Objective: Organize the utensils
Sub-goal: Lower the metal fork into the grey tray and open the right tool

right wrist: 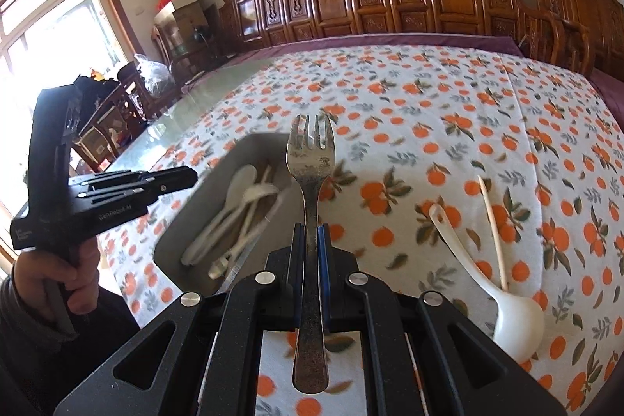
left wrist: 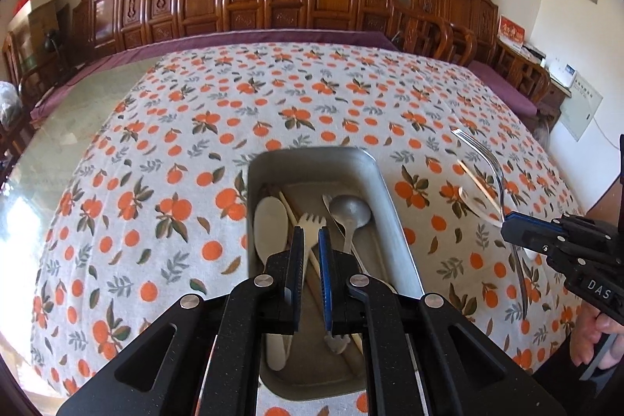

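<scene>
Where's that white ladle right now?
In the right wrist view, the white ladle lies on the tablecloth, lower right, beside a chopstick.

**Tray at centre, fork raised to its right**

In the left wrist view, the tray lies on the tablecloth at lower centre, holding several utensils side by side. The left gripper hangs above them. At right, the right gripper holds the fork above the cloth. In the right wrist view, 1 ladle and 1 chopstick lie at lower right, right of the tray.
</scene>
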{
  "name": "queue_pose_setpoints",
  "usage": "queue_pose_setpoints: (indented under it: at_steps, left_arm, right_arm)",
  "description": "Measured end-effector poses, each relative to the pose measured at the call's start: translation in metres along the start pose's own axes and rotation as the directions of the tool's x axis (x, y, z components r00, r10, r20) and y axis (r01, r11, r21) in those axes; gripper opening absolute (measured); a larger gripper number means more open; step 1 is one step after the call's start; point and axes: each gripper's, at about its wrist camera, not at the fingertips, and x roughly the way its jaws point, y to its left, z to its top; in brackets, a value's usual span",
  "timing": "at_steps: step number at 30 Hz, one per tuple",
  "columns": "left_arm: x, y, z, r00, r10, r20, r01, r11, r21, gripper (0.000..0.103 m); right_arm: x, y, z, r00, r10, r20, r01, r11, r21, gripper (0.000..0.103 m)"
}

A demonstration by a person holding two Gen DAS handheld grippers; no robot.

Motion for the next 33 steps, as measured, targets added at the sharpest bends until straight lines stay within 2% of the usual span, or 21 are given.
queue_pose_setpoints:
  at_steps: [7, 18, 27, 30, 33]
  left_arm:
    - [-0.007, 0.015, 0.003, 0.999, 0.032, 0.027, -0.032, 0.999, -0.002, 0.006]
    - [-0.016, 0.047, 0.004, 0.997, 0.059, 0.047, -0.057, 0.997, -0.047, 0.006]
    - [-0.009, 0.059, 0.002, 0.997, 0.075, 0.028, -0.073, 0.995, -0.068, 0.008]
    - [-0.008, 0.060, 0.001, 0.996, 0.082, 0.027, -0.080, 0.994, -0.071, 0.015]
    - [-0.010, 0.059, 0.001, 0.996, 0.086, 0.038, -0.083, 0.994, -0.070, 0.016]
  right_arm:
    - [0.021, 0.032, 0.016, 1.000, 0.023, -0.009, -0.023, 0.999, -0.028, 0.009]
    - [0.054, 0.069, 0.035, 0.997, 0.072, -0.033, -0.073, 0.997, -0.013, 0.009]
    - [0.096, 0.079, 0.024, 0.995, 0.005, -0.104, -0.008, 0.999, -0.034, 0.009]
    - [0.106, 0.078, 0.020, 0.992, -0.028, -0.121, 0.022, 0.998, -0.051, 0.009]
    - [0.113, 0.075, 0.018, 0.990, -0.058, -0.132, 0.050, 0.997, -0.062, 0.009]
